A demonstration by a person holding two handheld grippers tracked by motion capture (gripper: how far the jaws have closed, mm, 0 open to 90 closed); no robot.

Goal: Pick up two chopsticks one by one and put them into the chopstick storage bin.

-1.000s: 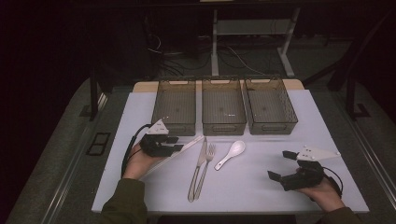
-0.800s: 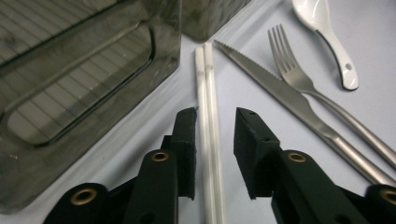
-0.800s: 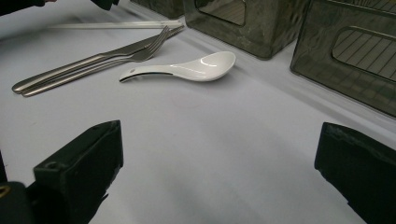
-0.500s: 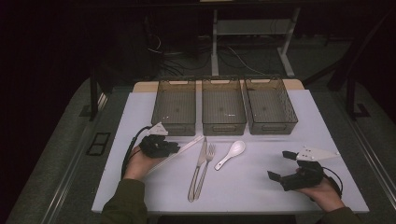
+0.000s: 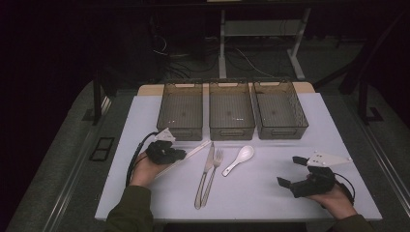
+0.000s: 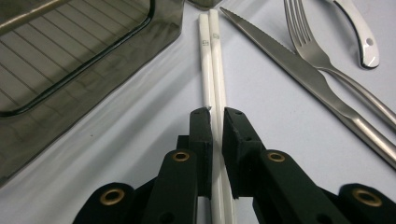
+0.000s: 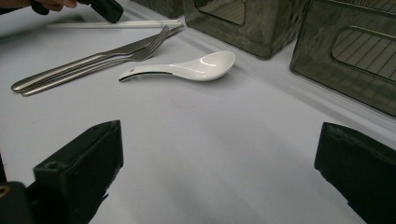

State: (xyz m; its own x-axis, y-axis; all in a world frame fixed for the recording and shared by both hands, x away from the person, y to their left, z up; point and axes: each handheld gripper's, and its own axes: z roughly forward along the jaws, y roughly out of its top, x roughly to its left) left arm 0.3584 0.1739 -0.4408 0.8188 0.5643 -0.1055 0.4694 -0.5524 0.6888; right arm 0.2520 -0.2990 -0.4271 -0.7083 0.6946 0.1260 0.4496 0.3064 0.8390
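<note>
— What's the left gripper point(image 6: 212, 122) got?
— Its jaws are nipped tight on a pair of white chopsticks point(image 6: 211, 60), lying flat on the white table point(image 5: 145, 116) in front of the left bin point(image 5: 181, 110).
— And the right gripper point(image 7: 219, 172)?
— Spread wide, holding nothing, low over the table near the spoon point(image 7: 187, 69). The knife point(image 6: 299, 70) and fork point(image 6: 327, 60) lie between.

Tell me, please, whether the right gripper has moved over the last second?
No. The right gripper sits at the same spot near the table's front right corner, just as far from the spoon.
</note>
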